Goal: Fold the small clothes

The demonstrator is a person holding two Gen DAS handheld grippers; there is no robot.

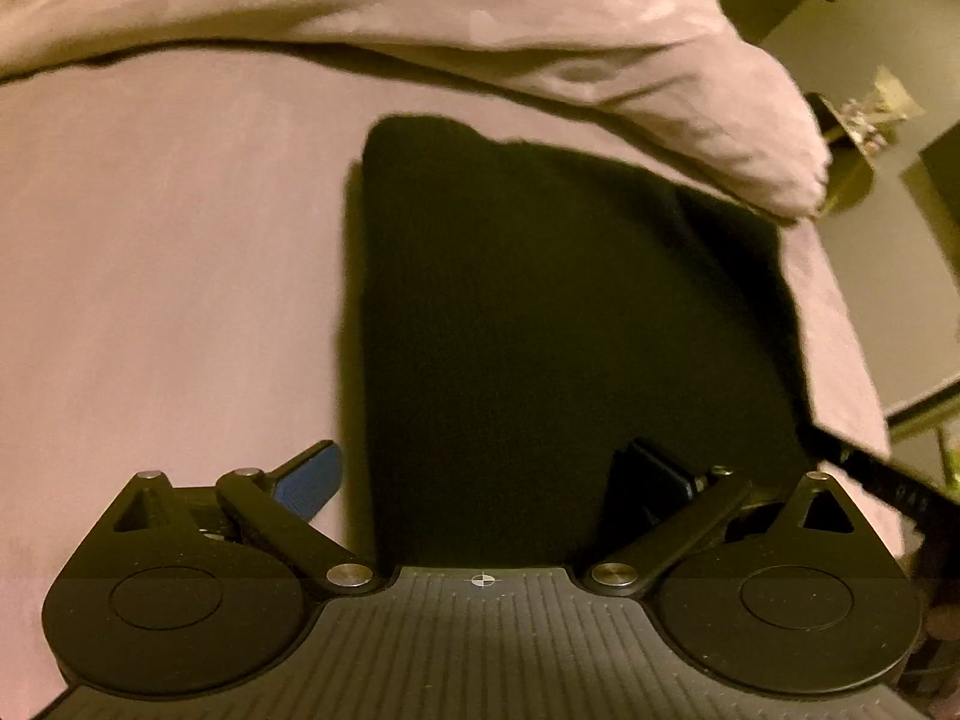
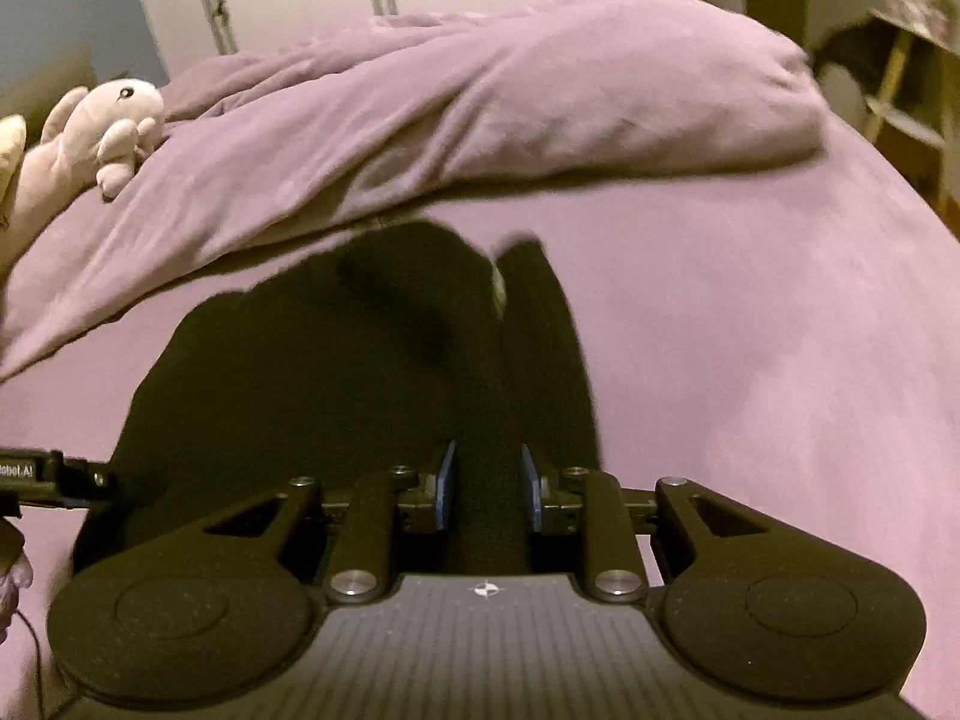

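Left hand-held gripper [image 1: 486,480] hangs spread wide over the black garment [image 1: 540,312] on the bed [image 1: 150,270]. Right hand-held gripper [image 2: 487,486] pinches a fold of that garment.

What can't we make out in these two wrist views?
- Black garment, left wrist view: near edge hidden behind the left tongs; folds lost in the dark.
- Right tongs, right wrist view: garment strip between the pads; whether they press on it is unclear.
- Plush toy: cut off by the left edge.
- Shelf contents: blurred, too small.
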